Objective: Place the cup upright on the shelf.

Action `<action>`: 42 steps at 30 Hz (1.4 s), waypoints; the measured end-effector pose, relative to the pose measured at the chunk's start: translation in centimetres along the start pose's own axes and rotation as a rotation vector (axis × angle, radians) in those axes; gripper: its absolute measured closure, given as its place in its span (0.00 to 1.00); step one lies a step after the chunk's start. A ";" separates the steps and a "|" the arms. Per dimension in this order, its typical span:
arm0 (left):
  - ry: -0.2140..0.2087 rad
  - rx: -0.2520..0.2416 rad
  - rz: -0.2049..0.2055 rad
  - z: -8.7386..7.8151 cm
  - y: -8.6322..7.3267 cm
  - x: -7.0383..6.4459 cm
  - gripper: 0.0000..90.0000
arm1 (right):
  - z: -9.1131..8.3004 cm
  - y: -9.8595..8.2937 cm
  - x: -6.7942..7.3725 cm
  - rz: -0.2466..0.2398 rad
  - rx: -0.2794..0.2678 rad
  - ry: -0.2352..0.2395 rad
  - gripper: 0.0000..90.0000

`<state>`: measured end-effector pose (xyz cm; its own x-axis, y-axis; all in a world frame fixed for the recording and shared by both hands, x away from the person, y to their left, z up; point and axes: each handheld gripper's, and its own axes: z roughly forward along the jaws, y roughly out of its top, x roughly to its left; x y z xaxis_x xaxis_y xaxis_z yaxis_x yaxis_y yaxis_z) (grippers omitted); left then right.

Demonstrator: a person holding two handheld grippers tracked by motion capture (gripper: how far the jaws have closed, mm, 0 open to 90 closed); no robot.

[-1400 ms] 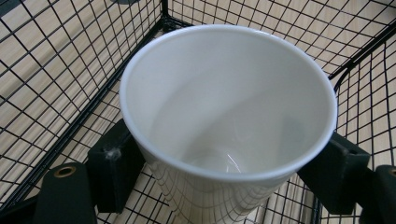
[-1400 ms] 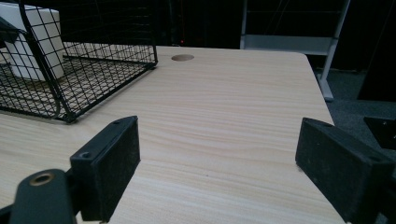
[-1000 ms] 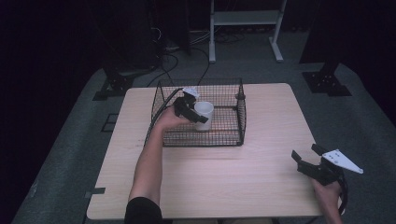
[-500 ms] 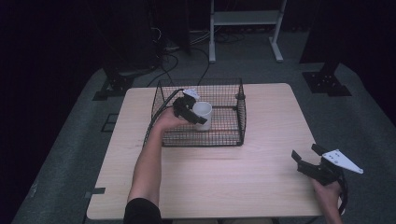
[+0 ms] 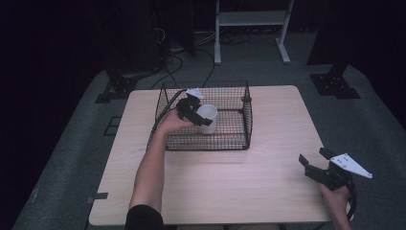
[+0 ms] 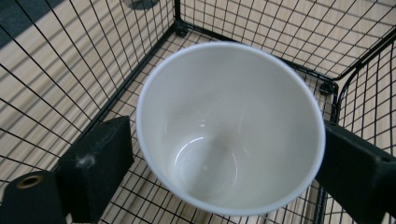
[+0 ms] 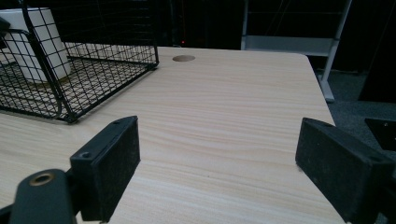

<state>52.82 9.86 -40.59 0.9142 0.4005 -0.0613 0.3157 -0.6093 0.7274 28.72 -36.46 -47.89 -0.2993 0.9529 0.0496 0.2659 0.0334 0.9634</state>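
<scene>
Pale wood-grain counter [image 5: 249,182] on grey carpet, dark room behind, white-framed stand at rear. Black wire basket [image 5: 234,139] set on counter toward far side. Left tongs [image 5: 197,111] inside basket, pads pressed against opposite sides of white cup [image 6: 231,126], gripping it upright, mouth open, just above basket floor near a corner. Right tongs [image 5: 320,162] spread wide, holding nothing, low over counter's near right edge, well apart from basket.

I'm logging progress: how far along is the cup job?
The white cup is already inside the wire basket. The left tongs sit around it, jaws either side, whether gripping is unclear. Left: let go and pull out. The right tongs wait open over the table.
</scene>
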 end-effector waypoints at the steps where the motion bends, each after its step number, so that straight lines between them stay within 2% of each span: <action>1: 0.005 -0.005 0.003 -0.1 0.1 -0.1 0.10 | 0.0 0.0 0.0 -0.001 0.000 0.000 0.14; 10: 0.024 -0.022 0.006 -0.9 0.5 -0.5 0.09 | 0.0 0.0 0.0 -0.004 0.001 0.001 0.14; 13: 0.034 -0.019 0.022 -1.2 0.7 -0.7 0.09 | 0.0 0.0 0.0 -0.004 0.001 0.000 0.14; 30: 0.082 -0.040 0.028 -2.5 1.3 -1.3 0.09 | 0.0 0.0 0.0 -0.001 -0.002 0.000 0.14; 42: 0.073 -0.051 0.043 -3.7 1.9 -2.3 0.09 | 0.0 0.0 0.0 -0.005 -0.001 -0.001 0.14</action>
<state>50.35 10.32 -36.58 0.9050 0.4249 0.0195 0.2615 -0.5919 0.7624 28.74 -36.41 -47.89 -0.2999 0.9529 0.0448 0.2638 0.0377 0.9639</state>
